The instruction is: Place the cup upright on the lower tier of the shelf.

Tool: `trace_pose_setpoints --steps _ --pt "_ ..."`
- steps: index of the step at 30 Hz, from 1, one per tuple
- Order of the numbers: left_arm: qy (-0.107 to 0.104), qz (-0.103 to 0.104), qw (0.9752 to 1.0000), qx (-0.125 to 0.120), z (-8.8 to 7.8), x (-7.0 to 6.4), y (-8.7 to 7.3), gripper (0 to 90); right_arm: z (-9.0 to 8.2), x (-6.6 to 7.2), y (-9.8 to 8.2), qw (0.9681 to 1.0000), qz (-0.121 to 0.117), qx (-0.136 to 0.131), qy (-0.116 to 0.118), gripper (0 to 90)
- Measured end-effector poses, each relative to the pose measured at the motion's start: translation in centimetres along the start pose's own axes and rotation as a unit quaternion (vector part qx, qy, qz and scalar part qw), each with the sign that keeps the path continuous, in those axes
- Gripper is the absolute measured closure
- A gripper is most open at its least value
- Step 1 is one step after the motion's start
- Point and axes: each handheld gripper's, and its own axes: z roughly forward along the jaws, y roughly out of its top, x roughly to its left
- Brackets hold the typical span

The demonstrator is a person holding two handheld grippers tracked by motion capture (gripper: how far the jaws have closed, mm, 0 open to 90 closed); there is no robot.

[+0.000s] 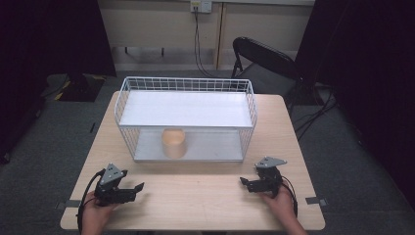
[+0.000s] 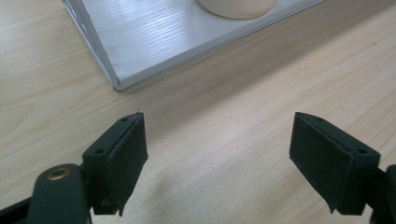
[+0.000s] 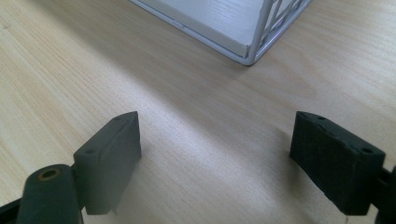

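**Two open grippers rest in front of a wire rack that holds a tan cup**

Two hand-held black grippers sit on the near part of a pale wood-grain counter [image 1: 195, 196], one towards each front corner. At the left, the left gripper [image 1: 138, 187] lies in the person's left hand [image 1: 95, 215], its fingers [image 2: 119, 158] spread wide with nothing but bare wood between them. It points up and to the right, towards the middle of the counter.

Beyond it, in the centre, stands a white two-tier wire rack [image 1: 186, 84] with flat white shelves, its long axis running left to right across the counter. On its lower shelf, a little left of centre, stands a short tan cylindrical cup [image 1: 173, 142], upright and open to the front. In the left gripper view the cup's base shows at the top edge, ahead of the fingers and slightly right.

At the right, the right gripper [image 1: 243, 182] rests in the right hand [image 1: 281, 205], fingers [image 3: 109, 161] likewise wide apart and empty, pointing left. Its own view looks at the rack's near right corner.

The cup lies forward of both grippers and between them, apart from each. It seems somewhat nearer the left gripper, which already faces it, so that hand looks better placed to reach in.
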Motion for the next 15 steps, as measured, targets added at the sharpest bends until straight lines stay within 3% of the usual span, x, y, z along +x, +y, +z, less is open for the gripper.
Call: trace_pose_setpoints --steps 15 --pt "0.002 0.027 0.9993 0.024 0.73 -0.24 -0.96 20.7 0.0 0.0 0.0 1.0 0.0 0.0 0.0 15.7"
